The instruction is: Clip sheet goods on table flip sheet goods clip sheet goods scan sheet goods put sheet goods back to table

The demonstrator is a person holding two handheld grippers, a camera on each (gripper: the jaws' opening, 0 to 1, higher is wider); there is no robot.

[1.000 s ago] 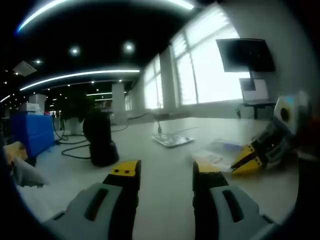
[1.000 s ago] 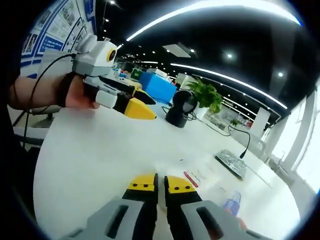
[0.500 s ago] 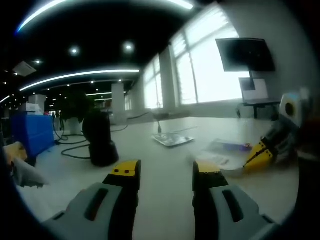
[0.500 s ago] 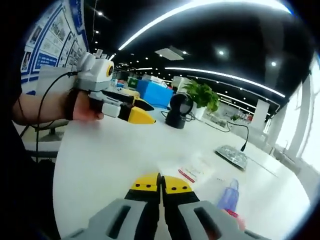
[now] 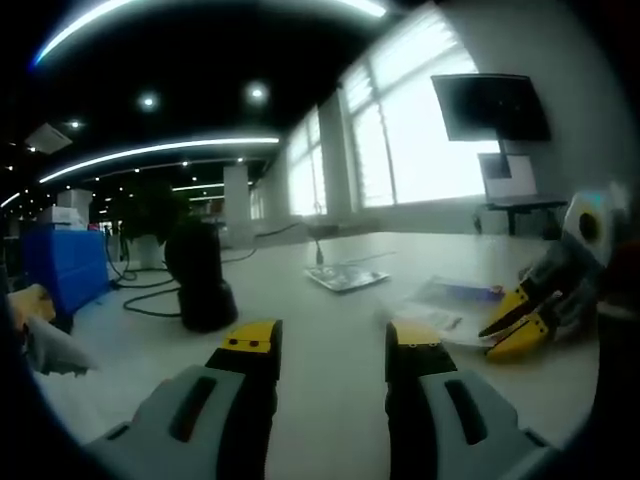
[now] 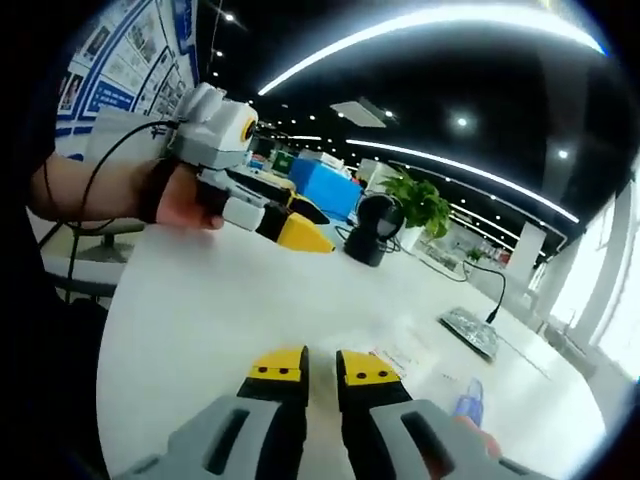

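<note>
right gripper (image 6: 320,365) slightly parted just short of the sheet goods (image 6: 400,358); thin, floppy, probably slippery, best pinched by its near edge

Sheet goods (image 6: 462,398) half hidden — right gripper (image 6: 322,365) covers it

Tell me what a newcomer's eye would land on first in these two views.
Most striking are the yellow-tipped jaws: the left gripper stands open over the white table, and the right gripper is open beside the sheet goods lying flat at its right. Behind, a black scanner stands upright at the table's left.
</note>
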